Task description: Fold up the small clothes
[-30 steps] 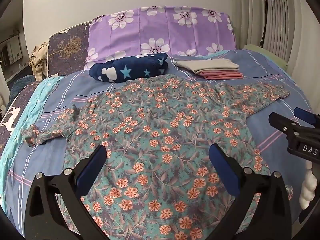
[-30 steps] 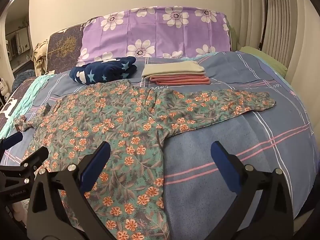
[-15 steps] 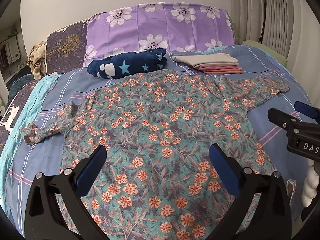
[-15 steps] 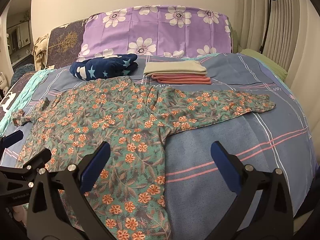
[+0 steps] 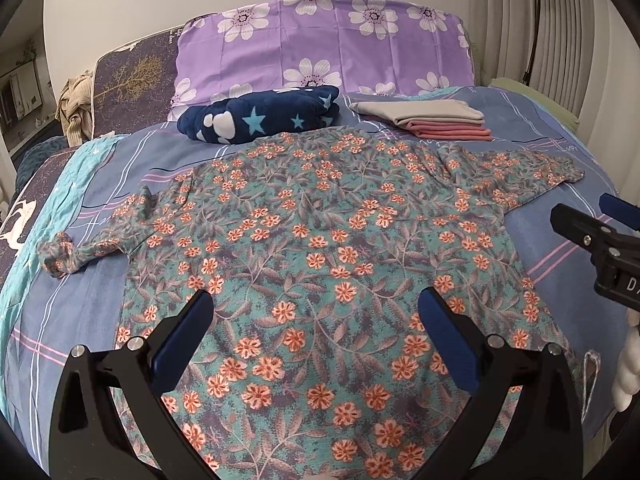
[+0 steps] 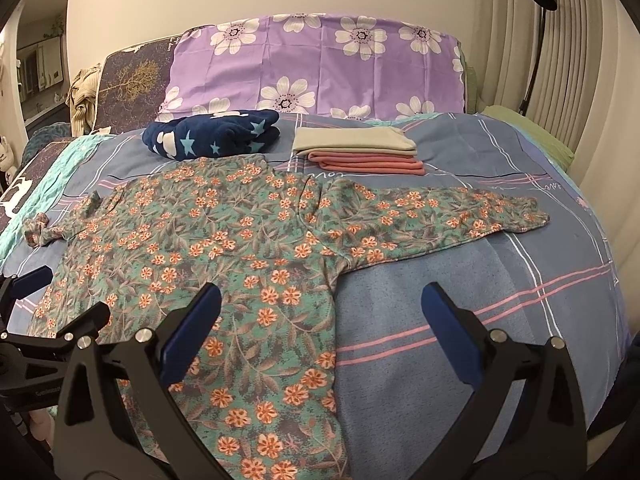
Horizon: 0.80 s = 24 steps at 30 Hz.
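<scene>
Teal knit printed with orange flowers, the long-sleeved top [image 5: 320, 240] lies flat and spread out on the blue checked bedspread [image 6: 460, 312], hem toward the cameras. Its left sleeve [image 5: 76, 254] ends in a bunched, twisted cuff near the turquoise strip along the bed's left edge. Its right sleeve [image 6: 432, 216] stretches straight out across the blue cover, smooth to the cuff.

The left gripper [image 5: 316, 316] hangs over the lower body of the top, its blue-padded fingers [image 5: 184, 340] spread wide with nothing between them. In the right wrist view it shows at the left edge, above the top's left hem. The right gripper [image 6: 320, 312] hovers over the top's right side seam, one finger above the floral fabric and the other above bare bedspread; its jaws are likewise spread apart and empty. Whether either gripper touches the cloth cannot be told.

Beyond the neckline, from left to right, a beige garment [image 5: 74, 106] is heaped against a dark cushion with a gold tree [image 5: 132, 76]. Next a navy fleece with stars [image 5: 260, 120] lies rolled, just beside the collar. Then comes a neat stack of folded clothes [image 6: 360, 152], a beige piece on top of pink ones, apart from the top. A purple pillow with white flowers [image 6: 320, 60] stands behind them all, and a black lamp [image 6: 540, 20] rises at the far right by the curtain.
</scene>
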Available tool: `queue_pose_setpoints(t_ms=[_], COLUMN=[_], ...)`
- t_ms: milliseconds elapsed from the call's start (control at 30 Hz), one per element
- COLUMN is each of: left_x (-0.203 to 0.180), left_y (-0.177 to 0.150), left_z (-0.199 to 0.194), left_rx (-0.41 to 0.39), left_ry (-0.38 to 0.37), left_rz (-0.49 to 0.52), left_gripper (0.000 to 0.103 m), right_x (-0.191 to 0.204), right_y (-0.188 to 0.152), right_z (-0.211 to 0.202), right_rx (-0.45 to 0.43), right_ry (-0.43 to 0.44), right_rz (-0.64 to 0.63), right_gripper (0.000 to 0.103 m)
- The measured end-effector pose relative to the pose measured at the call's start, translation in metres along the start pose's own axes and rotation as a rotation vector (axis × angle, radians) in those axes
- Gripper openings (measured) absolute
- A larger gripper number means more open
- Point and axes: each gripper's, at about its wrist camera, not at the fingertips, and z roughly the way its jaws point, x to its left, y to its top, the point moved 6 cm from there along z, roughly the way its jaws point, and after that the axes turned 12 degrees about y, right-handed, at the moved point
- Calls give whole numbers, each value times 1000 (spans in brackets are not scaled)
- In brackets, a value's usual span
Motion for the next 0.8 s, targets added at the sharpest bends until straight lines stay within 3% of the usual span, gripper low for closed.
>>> queue_pose_setpoints(t_ms=[800], left_x=[10], left_y=[-2], left_z=[2], left_rx=[-31], left_ry=[-8], left_rz=[-30], left_gripper=[102], right_x=[5], right_y=[0], right_z=[1], right_rx=[1], right_ry=[-5], right_rz=[-16], right_gripper=[101])
